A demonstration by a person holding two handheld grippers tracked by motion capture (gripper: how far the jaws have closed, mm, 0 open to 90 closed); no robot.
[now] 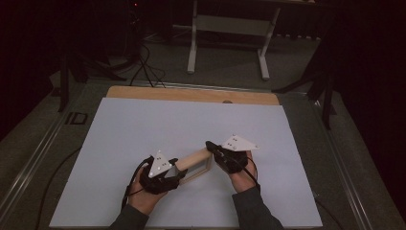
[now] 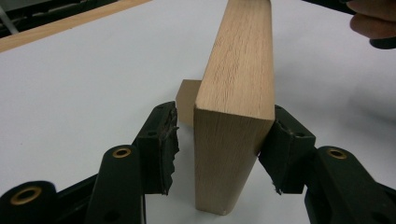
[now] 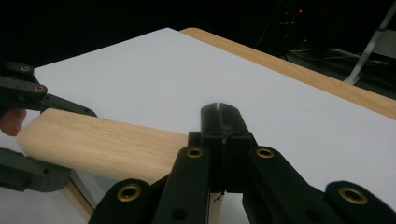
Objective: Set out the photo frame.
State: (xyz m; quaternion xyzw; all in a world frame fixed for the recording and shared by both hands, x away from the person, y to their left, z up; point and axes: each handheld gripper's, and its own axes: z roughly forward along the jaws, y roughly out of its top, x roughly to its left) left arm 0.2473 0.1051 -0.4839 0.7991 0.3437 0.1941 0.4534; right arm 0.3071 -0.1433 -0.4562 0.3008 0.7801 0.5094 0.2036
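Item one — a single wooden frame (image 1: 194,165) of pale wood, lying near the front middle of the white worktop (image 1: 143,129), between our two hands. We count one frame, two tongs, two hands, one worktop sheet over one wooden board (image 1: 191,94).

Left tongs (image 1: 165,175): one pair, black, with a grey three-cornered plate on top, pointing right along the frame's near-left end. In the left gripper view the frame (image 2: 236,116) stands on edge between the jaws; the right pad (image 2: 280,149) touches the wood, while the left pad (image 2: 166,140) stands apart from it with a clear gap. We list these tongs as released, the frame between them but not clamped.

Right tongs (image 1: 210,146): one pair, black, with the same grey plate, pointing left at the frame's far-right end. In the right gripper view the jaws meet tip to tip above the frame's rounded bar (image 3: 102,144) — clenched, and we cannot tell whether a thin edge is caught between them.

Hands: the left hand (image 1: 143,194) and the right hand (image 1: 242,177) each come in from the near edge, sleeves dark, forearms angled inward toward the frame.
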